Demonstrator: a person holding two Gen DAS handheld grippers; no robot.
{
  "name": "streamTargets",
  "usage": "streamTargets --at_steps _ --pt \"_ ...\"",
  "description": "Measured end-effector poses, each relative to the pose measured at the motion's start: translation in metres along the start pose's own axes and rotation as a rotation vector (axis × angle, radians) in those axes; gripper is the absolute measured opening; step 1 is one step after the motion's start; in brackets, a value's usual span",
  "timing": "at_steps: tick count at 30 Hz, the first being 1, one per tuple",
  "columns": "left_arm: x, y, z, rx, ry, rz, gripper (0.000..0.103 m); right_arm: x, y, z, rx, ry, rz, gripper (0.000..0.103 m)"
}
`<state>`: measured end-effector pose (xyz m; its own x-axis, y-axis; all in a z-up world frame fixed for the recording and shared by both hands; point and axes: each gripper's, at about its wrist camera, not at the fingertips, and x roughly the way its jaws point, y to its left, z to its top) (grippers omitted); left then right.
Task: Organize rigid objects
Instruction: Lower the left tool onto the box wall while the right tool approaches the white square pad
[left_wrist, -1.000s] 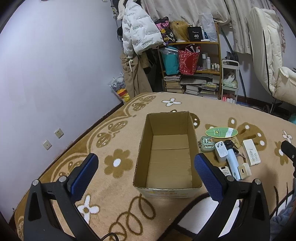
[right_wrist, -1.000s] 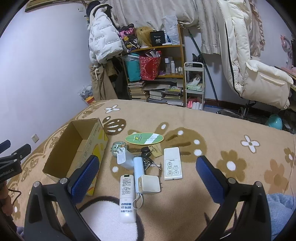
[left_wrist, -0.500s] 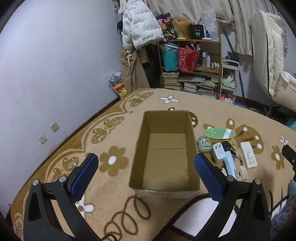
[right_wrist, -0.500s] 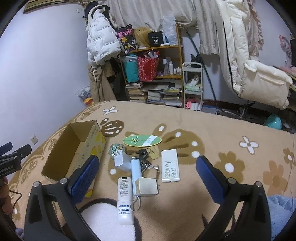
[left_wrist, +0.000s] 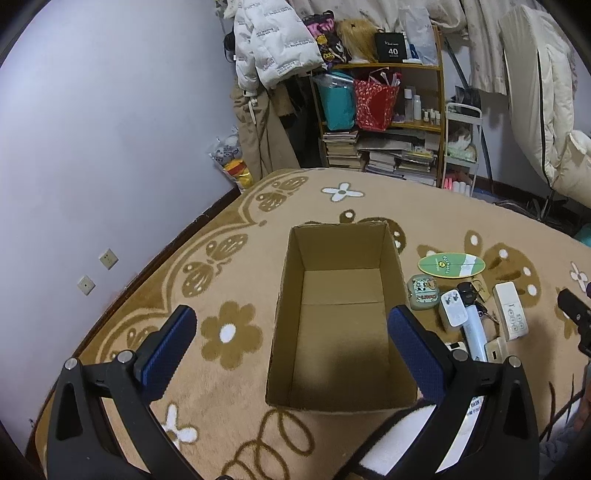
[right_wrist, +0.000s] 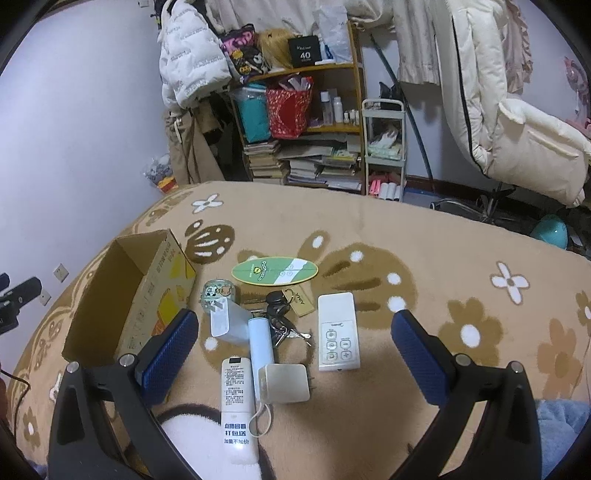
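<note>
Both grippers hang wide open and empty above the rug (right_wrist: 424, 236). The left gripper (left_wrist: 291, 350) sits over the bare box (left_wrist: 295, 266), likely lined up to steady it. The right gripper (right_wrist: 295, 350) faces the clutter just right of the box: remote (right_wrist: 338, 328), charger (right_wrist: 284, 382), keys (right_wrist: 280, 321), green oval board (right_wrist: 275, 272). Only the left view looks down into the box; only the right view shows the printed yellow side.
</note>
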<state>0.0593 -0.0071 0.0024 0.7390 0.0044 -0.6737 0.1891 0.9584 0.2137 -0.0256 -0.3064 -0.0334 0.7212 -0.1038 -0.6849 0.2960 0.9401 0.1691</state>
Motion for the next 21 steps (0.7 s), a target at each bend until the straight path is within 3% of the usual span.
streamTargets --at_steps 8,21 --pt "0.034 -0.005 0.01 0.022 0.082 -0.046 0.102 0.02 0.007 0.0 -0.016 0.033 0.01 0.103" --pt "0.08 0.008 0.007 -0.049 0.205 -0.087 0.102 0.048 0.013 -0.006 -0.05 0.098 0.005 0.103"
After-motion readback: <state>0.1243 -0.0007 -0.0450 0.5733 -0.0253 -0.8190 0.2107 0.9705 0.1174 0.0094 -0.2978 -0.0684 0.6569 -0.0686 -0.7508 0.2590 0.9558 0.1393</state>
